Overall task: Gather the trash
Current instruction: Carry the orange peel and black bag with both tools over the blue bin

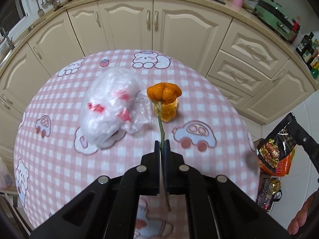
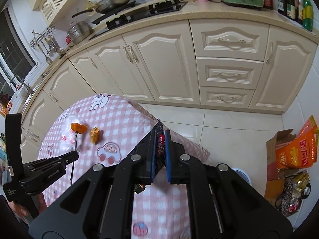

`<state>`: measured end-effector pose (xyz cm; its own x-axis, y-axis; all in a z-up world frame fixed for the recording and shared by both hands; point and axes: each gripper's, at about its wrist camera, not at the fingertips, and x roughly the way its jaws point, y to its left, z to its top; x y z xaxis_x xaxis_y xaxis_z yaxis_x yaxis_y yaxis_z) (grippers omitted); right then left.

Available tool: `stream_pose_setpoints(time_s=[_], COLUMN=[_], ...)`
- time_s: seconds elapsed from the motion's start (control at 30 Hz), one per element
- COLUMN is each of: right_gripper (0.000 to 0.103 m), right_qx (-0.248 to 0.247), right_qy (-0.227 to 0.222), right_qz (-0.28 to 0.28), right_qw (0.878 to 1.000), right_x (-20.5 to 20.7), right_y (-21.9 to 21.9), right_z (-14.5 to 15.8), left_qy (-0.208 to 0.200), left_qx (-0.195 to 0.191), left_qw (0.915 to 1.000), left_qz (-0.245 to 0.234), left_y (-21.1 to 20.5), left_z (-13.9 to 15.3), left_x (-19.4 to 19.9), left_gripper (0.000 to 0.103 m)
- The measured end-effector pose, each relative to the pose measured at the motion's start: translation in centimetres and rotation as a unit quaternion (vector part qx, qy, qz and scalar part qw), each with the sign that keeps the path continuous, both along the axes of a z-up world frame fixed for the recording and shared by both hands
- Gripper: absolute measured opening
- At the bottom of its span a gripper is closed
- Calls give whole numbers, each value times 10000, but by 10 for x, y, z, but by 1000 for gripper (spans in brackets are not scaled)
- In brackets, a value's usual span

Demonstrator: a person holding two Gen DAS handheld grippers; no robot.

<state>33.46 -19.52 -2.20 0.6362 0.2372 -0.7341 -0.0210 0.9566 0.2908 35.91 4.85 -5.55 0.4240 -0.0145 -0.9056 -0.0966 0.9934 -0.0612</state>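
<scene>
While my left gripper (image 1: 162,145) pinches the stem (image 1: 160,123) lengthwise, its orange peel (image 1: 164,92) hangs straight ahead above the table (image 1: 59,159). My right gripper (image 2: 160,139) clamps a dark wrapper (image 2: 159,147) off the table's right edge.

The lower end of the green stem (image 1: 161,137) runs between the closed fingers of the left gripper (image 1: 162,145), partly hidden. The dark snack wrapper (image 2: 160,149) is mostly covered by the right gripper (image 2: 160,137); its print is illegible. The crumpled plastic bag (image 1: 111,107) appears motion-blurred, contents indistinct.
</scene>
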Motion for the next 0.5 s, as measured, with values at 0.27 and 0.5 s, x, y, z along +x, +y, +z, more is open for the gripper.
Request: stream_pose_setpoints(time_s=[0.27,0.5], right_gripper=[9,9], right_qx=[-43,-18], right_qy=[-171,-219], right_qz=[-174,-453], right_qw=[9997,9987], right_x=[-45,-78], right_y=[-14,-44], right_z=[18,19], left_qy=[-239,-326], left_qx=[-96,-158], left_qw=[9995,9981], left_qz=[-197,-496], left_y=[-16,-52], left_z=[25,34], left_x=[-37,-61], left_gripper=[4,4])
